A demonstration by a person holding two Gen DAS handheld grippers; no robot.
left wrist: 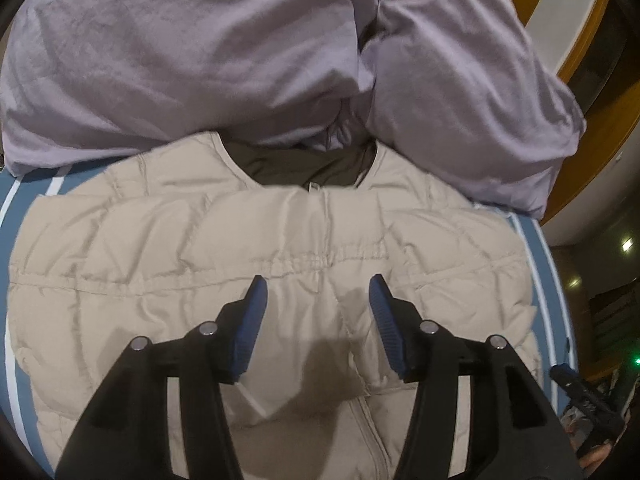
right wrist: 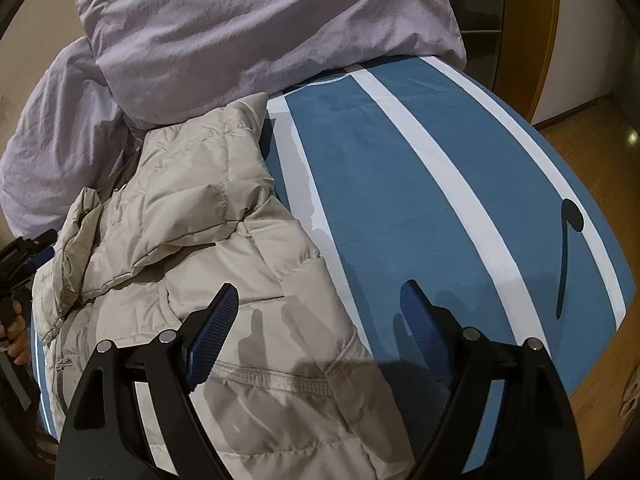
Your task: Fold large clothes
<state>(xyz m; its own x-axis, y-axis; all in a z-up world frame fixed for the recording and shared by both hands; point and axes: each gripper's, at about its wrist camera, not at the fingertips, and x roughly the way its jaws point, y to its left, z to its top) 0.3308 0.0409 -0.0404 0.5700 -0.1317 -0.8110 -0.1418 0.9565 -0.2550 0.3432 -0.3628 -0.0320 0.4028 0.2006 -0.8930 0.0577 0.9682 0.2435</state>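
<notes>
A beige quilted puffer jacket (left wrist: pixel 280 232) lies front-up on the bed, its dark brown lining (left wrist: pixel 304 166) showing at the collar. A fold of the jacket lies across its chest. My left gripper (left wrist: pixel 318 284) hangs open just above the jacket's middle, near the zipper line, with only fabric below its blue pads. In the right wrist view the same jacket (right wrist: pixel 208 232) lies bunched at the left. My right gripper (right wrist: pixel 320 292) stands wide open over the jacket's right edge, one finger above the fabric and the other above the sheet. Neither gripper holds anything.
A lilac duvet and pillows (left wrist: pixel 200 52) are heaped behind the collar, touching the jacket. The bed sheet (right wrist: pixel 400 168) is blue with white stripes and bare to the jacket's right. The wooden floor (right wrist: pixel 592 152) lies beyond the bed's edge. A hand (right wrist: pixel 18 344) shows at the left.
</notes>
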